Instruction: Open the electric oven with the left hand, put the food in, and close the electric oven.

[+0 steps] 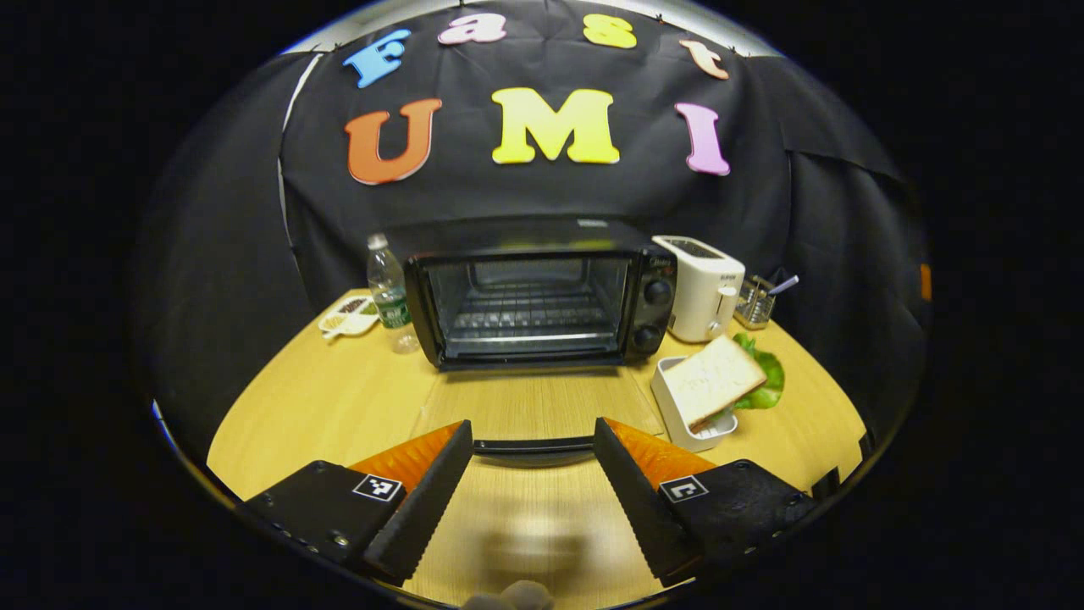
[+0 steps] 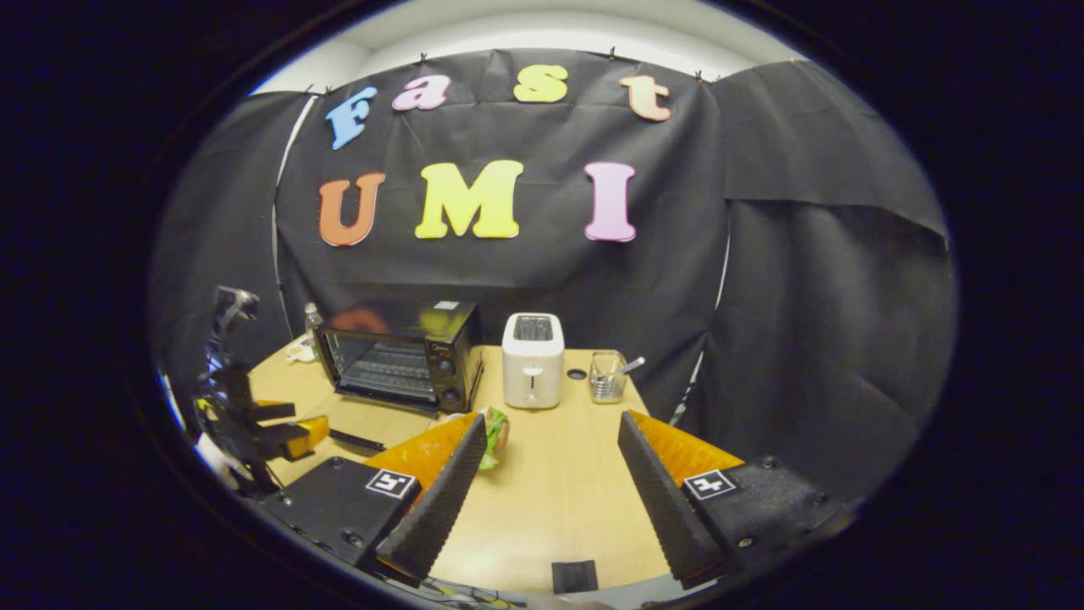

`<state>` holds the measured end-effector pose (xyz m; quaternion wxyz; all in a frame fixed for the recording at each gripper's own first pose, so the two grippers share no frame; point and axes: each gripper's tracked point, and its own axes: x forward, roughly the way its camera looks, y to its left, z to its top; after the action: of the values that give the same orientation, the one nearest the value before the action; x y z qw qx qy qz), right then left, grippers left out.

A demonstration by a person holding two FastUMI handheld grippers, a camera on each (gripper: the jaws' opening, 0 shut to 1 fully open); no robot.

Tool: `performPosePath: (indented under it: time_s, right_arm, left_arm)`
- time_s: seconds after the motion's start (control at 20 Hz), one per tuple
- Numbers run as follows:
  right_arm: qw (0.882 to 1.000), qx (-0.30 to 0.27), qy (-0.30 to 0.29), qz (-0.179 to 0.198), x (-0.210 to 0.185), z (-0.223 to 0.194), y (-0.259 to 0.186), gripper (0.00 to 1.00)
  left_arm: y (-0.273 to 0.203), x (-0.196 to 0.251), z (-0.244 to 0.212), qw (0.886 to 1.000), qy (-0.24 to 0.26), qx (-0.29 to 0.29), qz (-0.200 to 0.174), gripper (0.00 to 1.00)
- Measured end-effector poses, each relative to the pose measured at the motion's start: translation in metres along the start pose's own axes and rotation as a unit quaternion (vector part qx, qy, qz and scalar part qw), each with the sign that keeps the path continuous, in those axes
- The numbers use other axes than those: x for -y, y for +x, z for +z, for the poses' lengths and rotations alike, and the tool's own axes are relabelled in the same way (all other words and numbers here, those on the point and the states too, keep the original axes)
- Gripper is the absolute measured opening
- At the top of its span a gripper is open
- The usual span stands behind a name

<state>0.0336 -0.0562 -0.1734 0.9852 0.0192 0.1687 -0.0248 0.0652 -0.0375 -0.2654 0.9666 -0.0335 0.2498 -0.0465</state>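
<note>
The left claw (image 1: 533,474) is spread wide, level with the open oven (image 1: 533,305) door's handle (image 1: 533,446). The right claw (image 2: 550,483) gapes empty over the counter (image 2: 550,508), sandwich (image 1: 720,381) beside the oven.

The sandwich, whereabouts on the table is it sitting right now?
In the left gripper view, the sandwich leans in a small white tray on the wooden table, right of the oven and in front of the white toaster.
</note>
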Motion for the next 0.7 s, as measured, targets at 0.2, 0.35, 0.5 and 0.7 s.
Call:
performPosePath:
  time_s: [0.2,0.35,0.5,0.7]
  right_arm:
    - [0.996,-0.049,0.042,0.060,-0.012,-0.053,0.047,1.00]
    - [0.988,-0.088,0.070,0.104,-0.023,-0.084,0.087,0.99]
    - [0.977,-0.126,0.096,0.145,-0.041,-0.105,0.126,0.98]
    - [0.951,-0.163,0.171,0.197,-0.067,-0.105,0.181,0.98]
  left_arm:
    - [-0.063,0.011,0.049,0.999,0.001,0.048,-0.005,0.94]
    - [-0.104,0.018,0.085,0.996,-0.010,0.085,0.013,0.93]
    - [-0.138,0.024,0.113,0.993,-0.015,0.114,0.039,0.93]
    - [-0.158,0.028,0.133,0.989,-0.025,0.128,0.071,0.93]
